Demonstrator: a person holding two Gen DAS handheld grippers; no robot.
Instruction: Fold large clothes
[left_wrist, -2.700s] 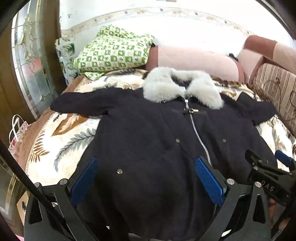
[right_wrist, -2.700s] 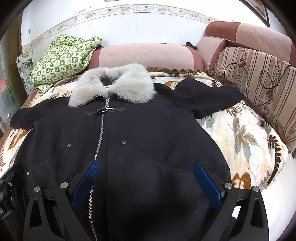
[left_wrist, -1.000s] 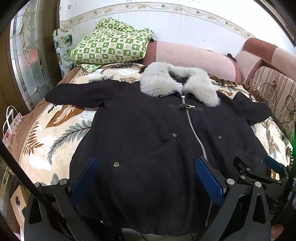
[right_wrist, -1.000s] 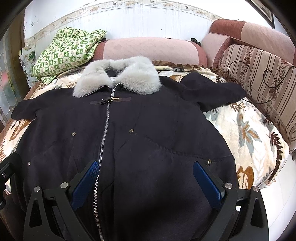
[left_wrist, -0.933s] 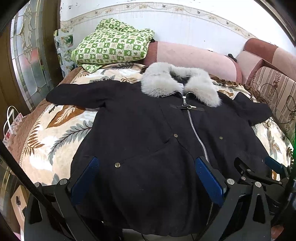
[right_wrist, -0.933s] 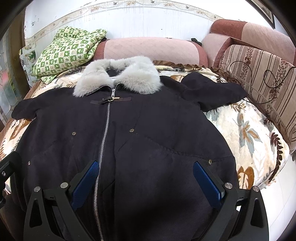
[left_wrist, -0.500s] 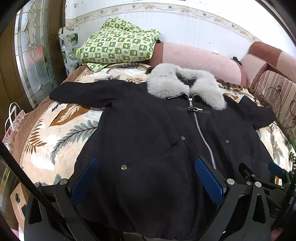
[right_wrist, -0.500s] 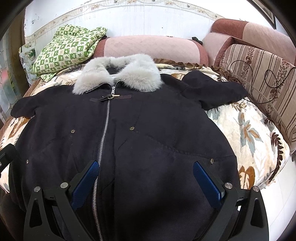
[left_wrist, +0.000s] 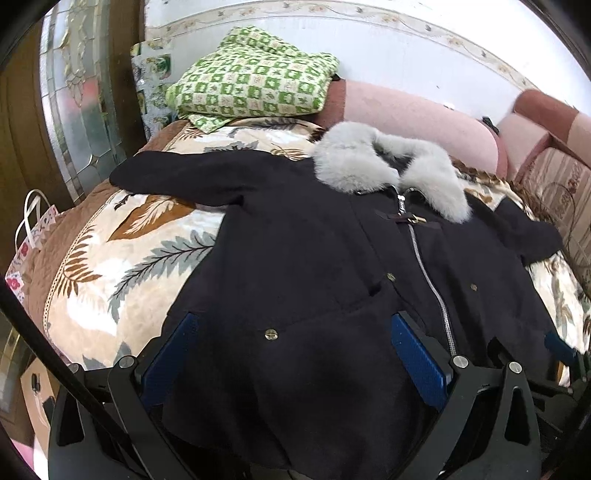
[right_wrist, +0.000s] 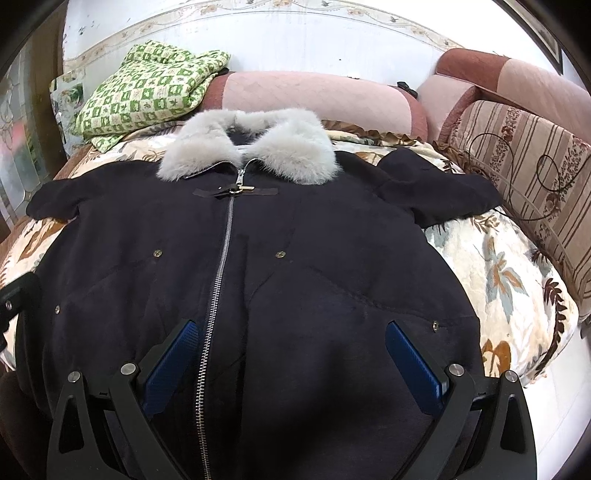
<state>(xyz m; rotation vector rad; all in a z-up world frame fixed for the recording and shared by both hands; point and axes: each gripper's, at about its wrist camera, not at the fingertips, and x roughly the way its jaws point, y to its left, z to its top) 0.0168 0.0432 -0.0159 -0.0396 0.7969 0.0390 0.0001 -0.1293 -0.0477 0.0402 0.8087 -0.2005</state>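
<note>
both tongs, left tongs (left_wrist: 293, 354) and right tongs (right_wrist: 290, 360), are gaping over the coat (right_wrist: 295, 258); its hem is overhanging the bed (right_wrist: 517, 280), risking sliding.

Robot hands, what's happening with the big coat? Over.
Left gripper open, right gripper open, both over hem. Black coat flat on bed, zipped, unfolded. Nothing in the way.

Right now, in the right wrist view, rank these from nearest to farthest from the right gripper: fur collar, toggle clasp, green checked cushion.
1. toggle clasp: centre, ahead of the right gripper.
2. fur collar: just beyond it.
3. green checked cushion: far left, against the wall.
</note>
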